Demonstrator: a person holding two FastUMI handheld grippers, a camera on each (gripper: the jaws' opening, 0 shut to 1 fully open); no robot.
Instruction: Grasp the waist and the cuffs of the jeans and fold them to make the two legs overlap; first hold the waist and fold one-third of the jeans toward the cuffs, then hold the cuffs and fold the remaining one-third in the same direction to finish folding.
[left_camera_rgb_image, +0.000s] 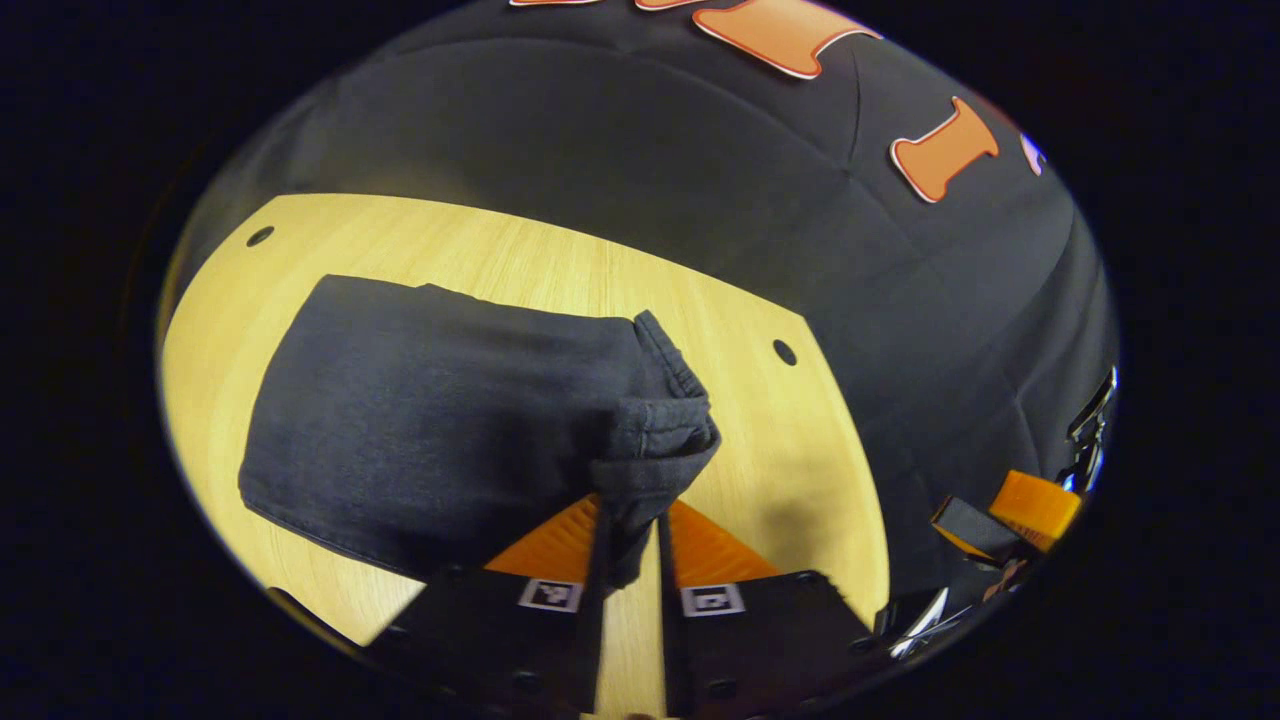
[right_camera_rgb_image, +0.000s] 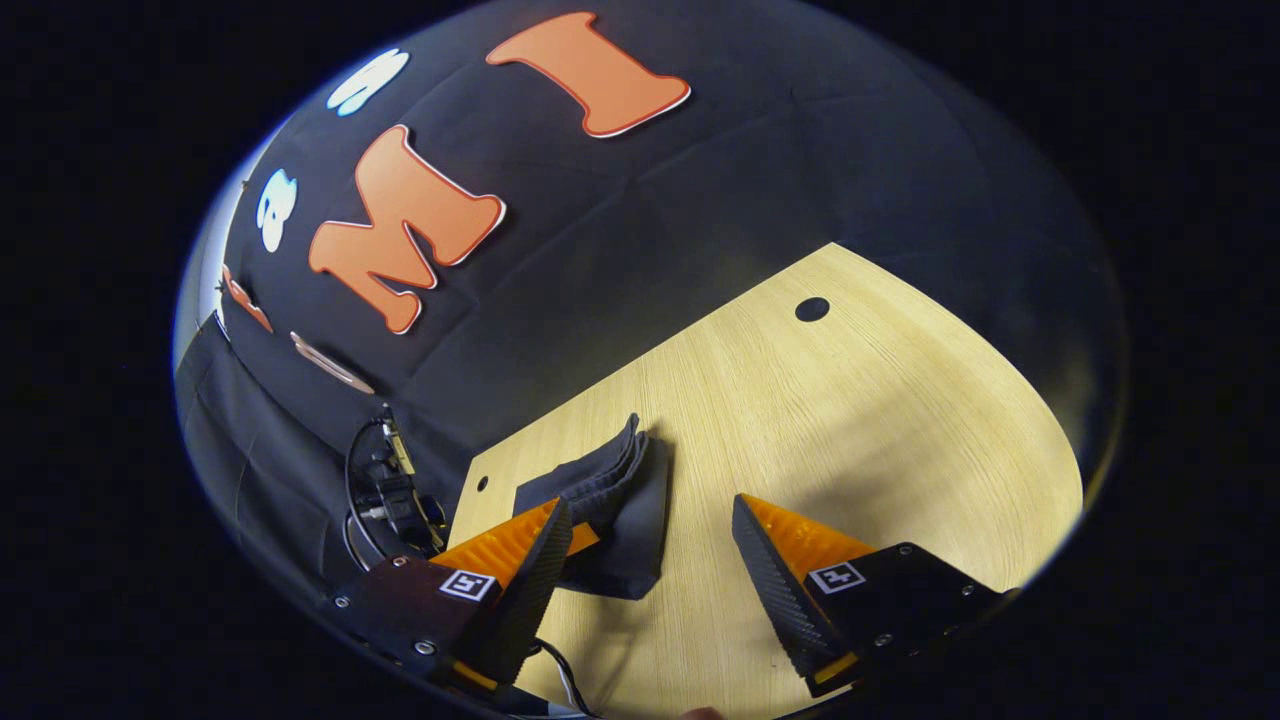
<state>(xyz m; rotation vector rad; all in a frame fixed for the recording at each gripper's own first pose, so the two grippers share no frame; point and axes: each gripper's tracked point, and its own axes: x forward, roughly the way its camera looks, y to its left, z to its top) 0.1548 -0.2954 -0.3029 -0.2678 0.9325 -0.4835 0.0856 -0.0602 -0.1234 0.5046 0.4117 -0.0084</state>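
Your left gripper (left_camera_rgb_image: 632, 535): pinching a bunched corner of the jeans (left_camera_rgb_image: 440, 420).
Jeans: folded, lying on your wooden table (left_camera_rgb_image: 770, 440).

The left gripper (left_camera_rgb_image: 632, 535) has its fingers pinched nearly together on the jeans (left_camera_rgb_image: 440, 420); the right gripper (right_camera_rgb_image: 650, 540) hangs spread wide.

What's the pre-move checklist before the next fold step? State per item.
1. Left gripper has cloth between its fingers: ok, shut on a bunched corner of the jeans.
2. Right gripper free to regrasp: ok, open, nothing between its fingers.
3. Jeans folded into a flat stack: ok, the layered edge shows in the right gripper view.
4. Held corner lying flat: not ok, it is pulled up and crumpled.
5. Which end is held, waist or cuffs: cannot tell.
6. Jeans fully on the table: ok, wood visible around them.
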